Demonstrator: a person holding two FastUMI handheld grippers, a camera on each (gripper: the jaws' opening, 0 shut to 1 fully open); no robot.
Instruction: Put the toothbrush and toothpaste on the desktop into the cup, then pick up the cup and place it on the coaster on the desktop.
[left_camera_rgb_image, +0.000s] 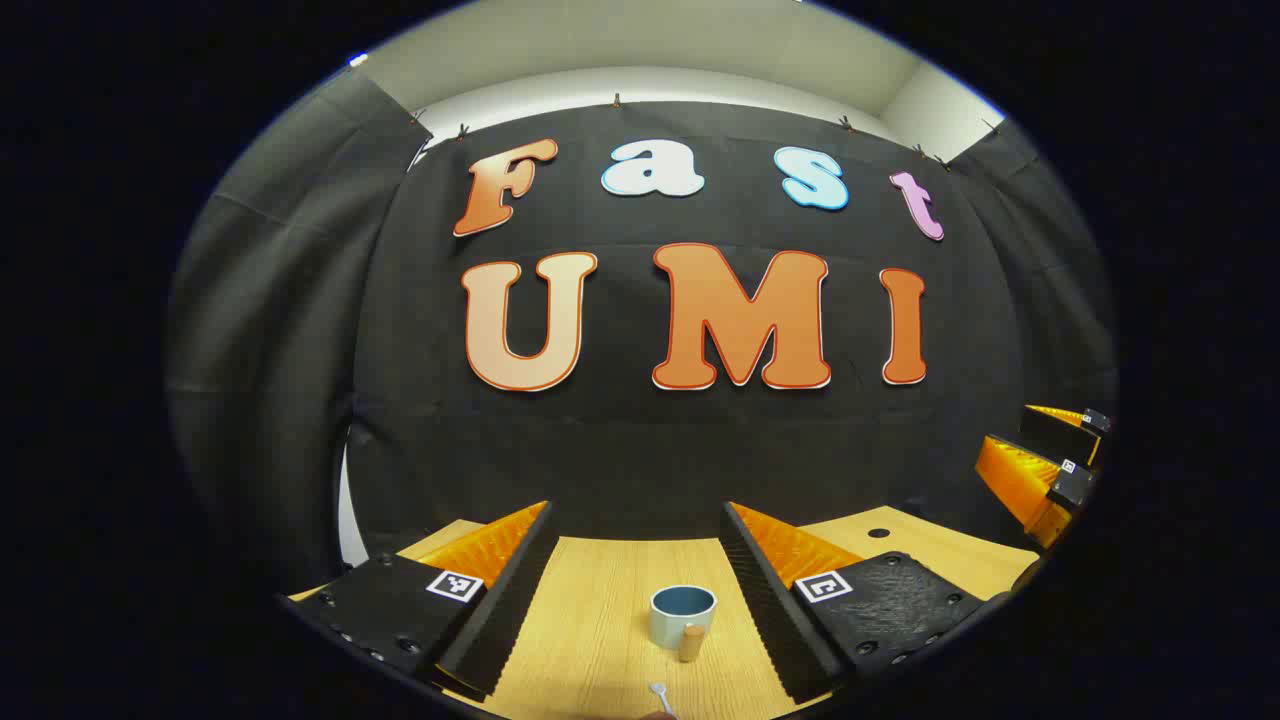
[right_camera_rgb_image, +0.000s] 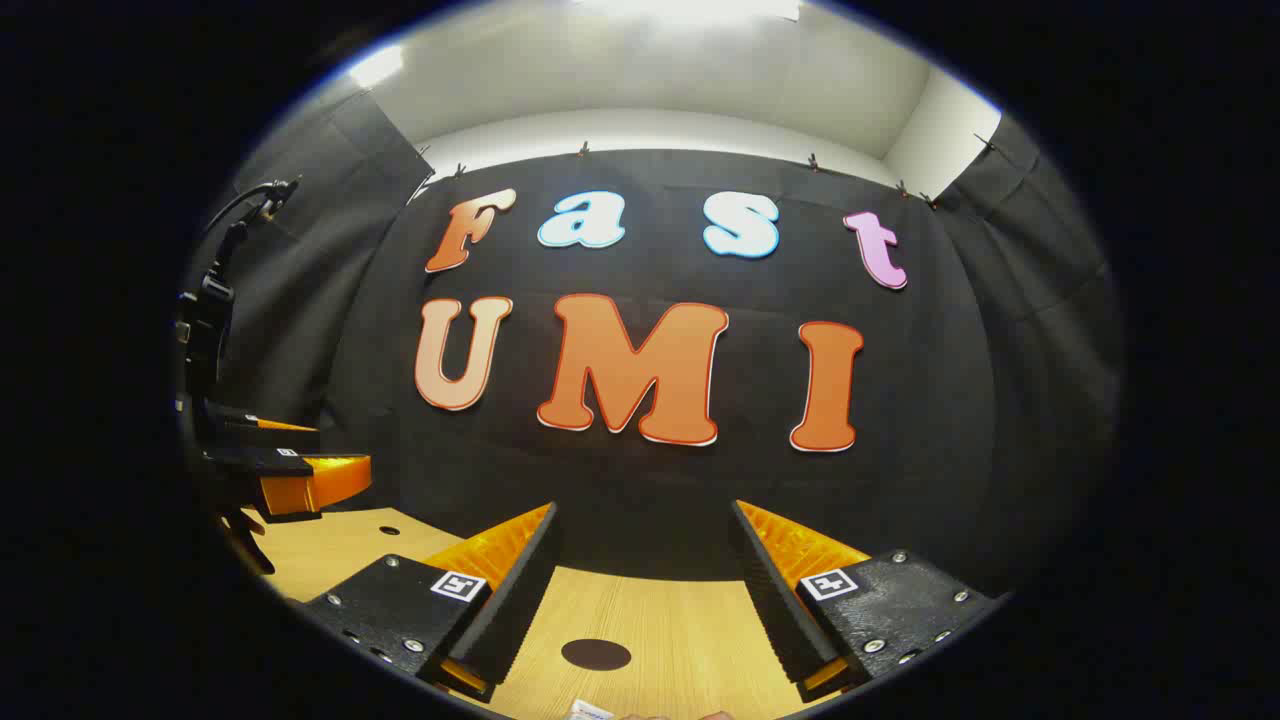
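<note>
Straight ahead between my left gripper's (left_camera_rgb_image: 640, 590) spread fingers stands the cup (left_camera_rgb_image: 683, 612), toothbrush (left_camera_rgb_image: 661, 697) nearer; right gripper (right_camera_rgb_image: 645, 590) also apart.

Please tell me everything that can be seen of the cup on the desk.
The cup is a short round mug, pale on the outside and dark blue-grey inside, and looks ceramic. A small handle that looks like wood or cork sticks out on the side nearest the camera. It stands upright on the light wooden desk, looks empty, and nothing touches it. In the left gripper view it sits ahead of the left gripper, between the lines of its open jaws. A small white object, possibly the toothbrush, lies closer to the camera.
</note>
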